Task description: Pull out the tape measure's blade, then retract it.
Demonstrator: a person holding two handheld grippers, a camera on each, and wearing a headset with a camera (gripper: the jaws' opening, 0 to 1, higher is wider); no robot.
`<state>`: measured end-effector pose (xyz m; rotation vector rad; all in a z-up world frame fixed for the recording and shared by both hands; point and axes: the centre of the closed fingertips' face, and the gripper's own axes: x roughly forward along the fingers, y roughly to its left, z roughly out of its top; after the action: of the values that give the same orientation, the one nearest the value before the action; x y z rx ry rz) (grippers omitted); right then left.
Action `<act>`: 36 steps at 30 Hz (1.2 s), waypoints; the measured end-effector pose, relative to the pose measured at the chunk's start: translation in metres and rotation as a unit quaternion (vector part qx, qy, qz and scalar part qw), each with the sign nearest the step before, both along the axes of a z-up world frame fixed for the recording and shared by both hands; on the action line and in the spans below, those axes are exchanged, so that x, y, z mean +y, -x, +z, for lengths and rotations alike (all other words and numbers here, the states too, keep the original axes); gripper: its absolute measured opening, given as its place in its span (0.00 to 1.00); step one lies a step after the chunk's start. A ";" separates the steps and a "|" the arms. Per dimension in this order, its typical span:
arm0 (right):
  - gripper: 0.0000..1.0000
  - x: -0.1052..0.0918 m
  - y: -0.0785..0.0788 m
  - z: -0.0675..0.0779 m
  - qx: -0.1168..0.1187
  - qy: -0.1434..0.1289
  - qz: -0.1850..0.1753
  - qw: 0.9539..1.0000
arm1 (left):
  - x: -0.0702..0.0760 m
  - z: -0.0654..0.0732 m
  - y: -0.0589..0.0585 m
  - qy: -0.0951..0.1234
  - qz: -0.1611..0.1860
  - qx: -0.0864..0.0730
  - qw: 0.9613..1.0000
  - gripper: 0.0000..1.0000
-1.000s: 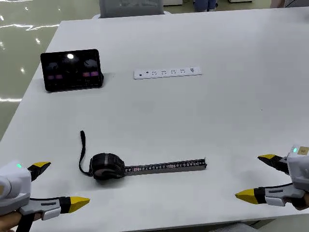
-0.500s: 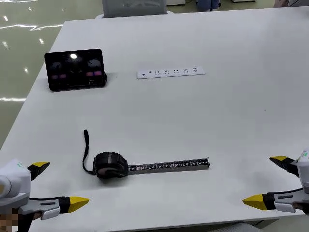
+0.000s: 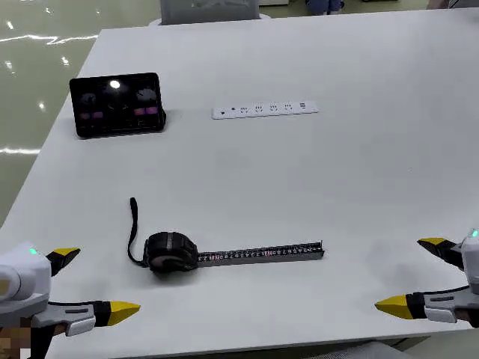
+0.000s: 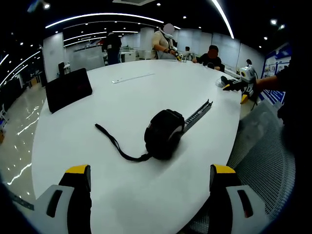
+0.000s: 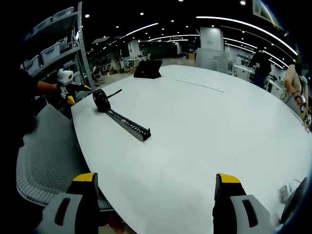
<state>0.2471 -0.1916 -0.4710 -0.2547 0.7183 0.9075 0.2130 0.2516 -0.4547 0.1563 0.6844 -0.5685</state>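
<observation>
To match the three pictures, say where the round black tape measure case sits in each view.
Head view: the round black tape measure case sits lower left of centre.
Left gripper view: the case is near centre, ahead of the jaws.
Right gripper view: the case is in the upper left.
Shared landmark: the black upright tablet, beyond the case in each.

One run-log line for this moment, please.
tape measure: on table, blade out, untouched | left gripper: open, empty | right gripper: open, empty
</observation>
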 end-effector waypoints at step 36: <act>0.99 0.006 -0.025 0.006 0.007 0.027 0.009 1.000 | -0.049 0.027 -0.040 0.018 0.018 -0.031 0.999 0.99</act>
<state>0.2716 -0.1861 -0.4651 -0.3026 0.7560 0.9089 0.2529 0.2022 -0.4273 0.1279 0.6160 -0.5383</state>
